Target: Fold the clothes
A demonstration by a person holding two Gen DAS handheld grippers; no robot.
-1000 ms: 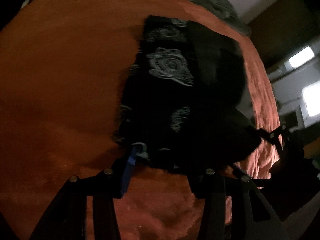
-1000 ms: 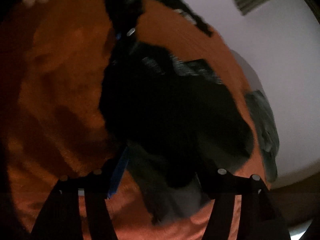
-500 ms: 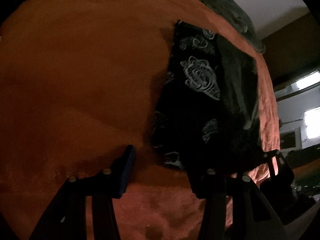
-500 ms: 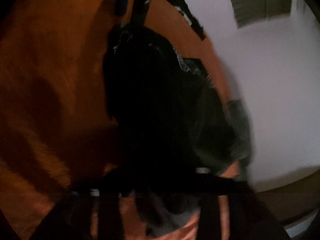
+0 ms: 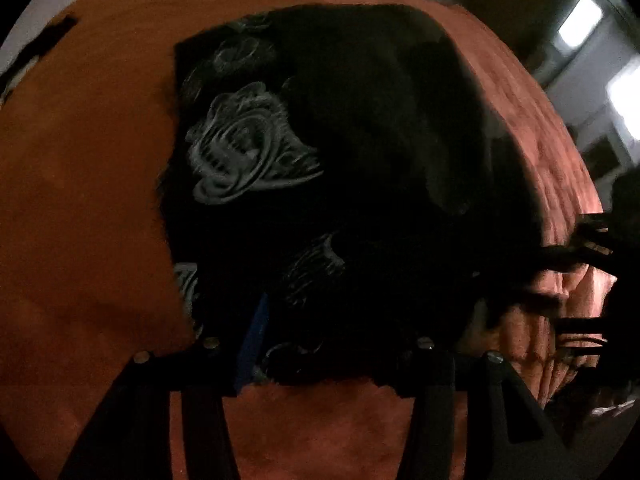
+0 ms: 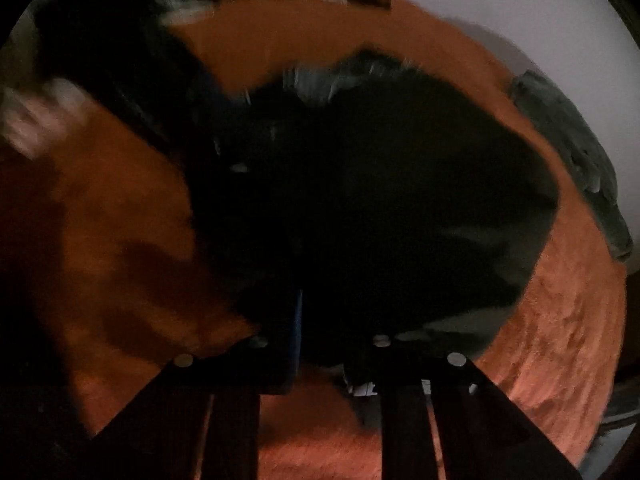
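Now black patterned garment on orange blanket, right gripper closing

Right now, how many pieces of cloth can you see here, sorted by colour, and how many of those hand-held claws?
Black garment with pale swirl print: 1
Grey-green cloth at the far edge of the bed: 1
Orange bed cover: 1
Claws: 2, the left gripper and the right gripper
Total: 5
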